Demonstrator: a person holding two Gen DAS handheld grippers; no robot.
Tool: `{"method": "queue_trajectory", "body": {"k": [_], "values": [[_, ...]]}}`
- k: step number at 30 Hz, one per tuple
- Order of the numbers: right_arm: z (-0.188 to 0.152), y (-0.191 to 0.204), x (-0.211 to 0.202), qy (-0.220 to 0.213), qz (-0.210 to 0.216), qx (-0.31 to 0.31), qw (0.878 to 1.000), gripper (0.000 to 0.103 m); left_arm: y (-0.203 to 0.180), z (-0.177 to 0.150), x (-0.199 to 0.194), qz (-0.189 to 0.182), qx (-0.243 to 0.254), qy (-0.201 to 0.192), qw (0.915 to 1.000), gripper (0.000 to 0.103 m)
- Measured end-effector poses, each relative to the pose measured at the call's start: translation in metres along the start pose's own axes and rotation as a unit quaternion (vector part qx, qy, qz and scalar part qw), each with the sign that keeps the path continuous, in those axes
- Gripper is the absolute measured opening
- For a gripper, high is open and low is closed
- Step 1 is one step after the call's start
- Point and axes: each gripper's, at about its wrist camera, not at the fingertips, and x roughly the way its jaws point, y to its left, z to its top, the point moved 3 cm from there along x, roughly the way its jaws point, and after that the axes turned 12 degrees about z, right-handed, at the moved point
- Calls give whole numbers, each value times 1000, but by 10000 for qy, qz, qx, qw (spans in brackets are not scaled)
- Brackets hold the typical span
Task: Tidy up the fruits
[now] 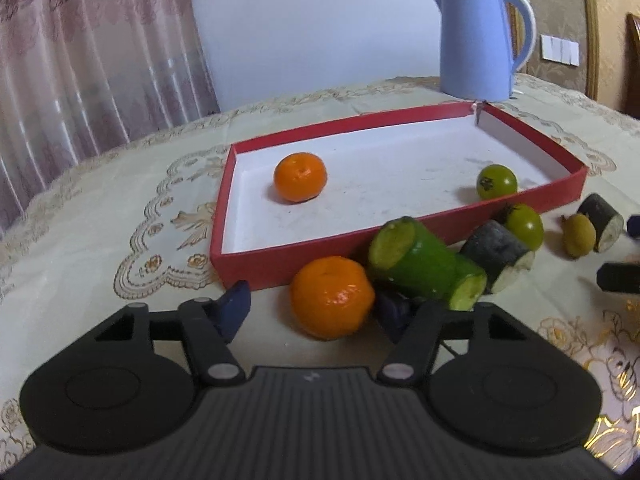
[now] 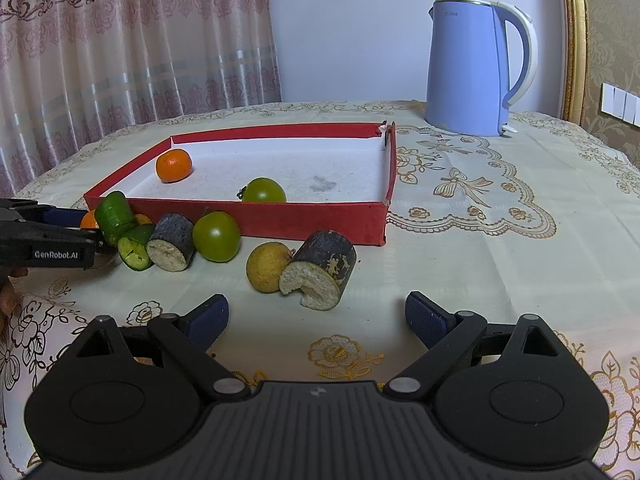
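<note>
In the left wrist view, the left gripper [image 1: 312,304] sits low at the bottom centre with its jaws spread wide, and an orange [image 1: 331,297] lies on the tablecloth [image 1: 80,216] between the two blue fingertips [image 1: 236,302], nearer the right one; whether either pad touches it cannot be told. Just right of the orange a green cylinder [image 1: 428,264] leans against the red tray [image 1: 400,232], with a dark cylinder [image 1: 500,256] and a green tomato [image 1: 525,225] beyond it. Inside the tray, a second orange [image 1: 300,177] rests at the centre left and another tomato [image 1: 497,181] at the right wall. In the right wrist view, the right gripper [image 2: 317,316] also stands wide apart over bare cloth at the bottom, holding nothing; a yellow fruit [image 2: 265,267] and a dark chunk [image 2: 322,274] lie just ahead of it, touching each other. A blue kettle [image 2: 472,68] stands in the upper right.
</note>
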Motion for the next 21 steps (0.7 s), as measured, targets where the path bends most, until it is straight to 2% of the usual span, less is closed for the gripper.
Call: {"method": "queue_trajectory", "body": {"k": [2,3,8,13,21], "values": [[0,0,0,5,-7,-8,10000,96,-3,0,-3,-111,41,-33,9999,43],[0,0,0,6,-8,-9,10000,96,-5,0,-4,-169,60,-47,9998,40],[0,0,0,4,-6,-6,10000,96,-3,0,-4,-187,-20,-49,9998,40],[0,1,0,4,-6,-6,10000,96,-1,-3,-8,7,-134,-29,9999,40],[0,1,0,18,-30,-24,10000,96,23,-9,-10,341,-808,135,9961,40]]}}
